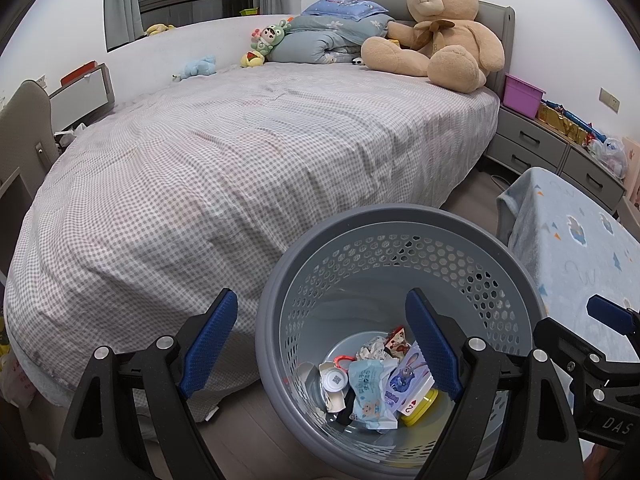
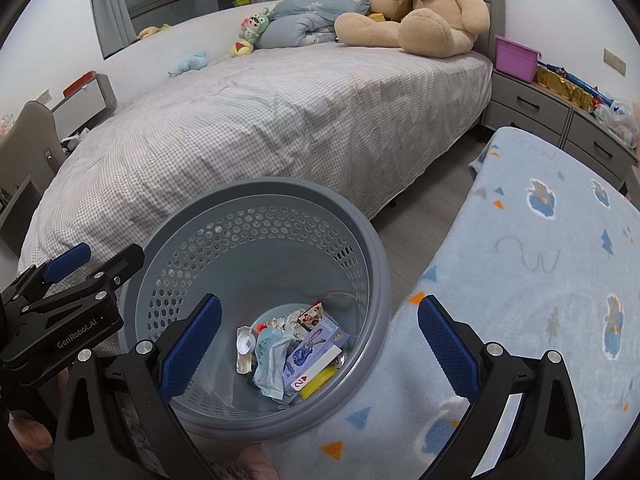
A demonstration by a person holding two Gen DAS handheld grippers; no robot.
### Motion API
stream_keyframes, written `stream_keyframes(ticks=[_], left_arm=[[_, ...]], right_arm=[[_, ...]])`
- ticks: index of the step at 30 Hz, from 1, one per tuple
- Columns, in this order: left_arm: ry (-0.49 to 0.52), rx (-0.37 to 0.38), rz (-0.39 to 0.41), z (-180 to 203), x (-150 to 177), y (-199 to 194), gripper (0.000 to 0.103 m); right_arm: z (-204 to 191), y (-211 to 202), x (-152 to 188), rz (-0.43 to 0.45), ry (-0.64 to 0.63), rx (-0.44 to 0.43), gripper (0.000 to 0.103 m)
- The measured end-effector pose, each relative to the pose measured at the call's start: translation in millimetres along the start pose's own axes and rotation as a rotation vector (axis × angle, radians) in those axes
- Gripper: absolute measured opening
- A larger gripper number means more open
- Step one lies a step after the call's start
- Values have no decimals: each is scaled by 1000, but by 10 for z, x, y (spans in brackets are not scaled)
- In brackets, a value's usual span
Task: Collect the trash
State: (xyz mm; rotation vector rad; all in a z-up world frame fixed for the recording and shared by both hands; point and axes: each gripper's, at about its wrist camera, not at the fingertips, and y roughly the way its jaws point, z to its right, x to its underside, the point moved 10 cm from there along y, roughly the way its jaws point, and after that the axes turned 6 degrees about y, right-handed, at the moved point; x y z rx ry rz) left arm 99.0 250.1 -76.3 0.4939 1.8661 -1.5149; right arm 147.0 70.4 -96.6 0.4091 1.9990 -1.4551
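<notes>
Both grippers hover spread and empty over the round grey perforated plastic waste basket (image 1: 400, 240).

Left gripper (image 1: 322, 344) has its blue-padded fingers wide apart with nothing between them, straddling the basket's near-left rim; right gripper (image 2: 320, 342) is likewise open and empty, one finger over the basket mouth, the other over the pale blue patterned fleece blanket (image 2: 540, 280). Collected trash (image 1: 376, 384), a crumpled wipes packet, a cartoon card box, a yellow lid and scraps, lies at the basket's bottom, straight below and ahead of both. Neither arm looks clearly nearer. No loose trash shows on the grey-checked bed (image 1: 240, 152), though the fisheye edges are hard to read, so the task seems nearly finished.
</notes>
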Motion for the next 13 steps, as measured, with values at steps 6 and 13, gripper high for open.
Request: stream_keyframes(ticks=[6,13], left_arm=[[-1,-4,1,5,11,-4,82],[0,-6,2,11,13,-9,82]], right_arm=[[2,0,-1,0,1,1,97],[1,-6,-10,0,3,4,97]])
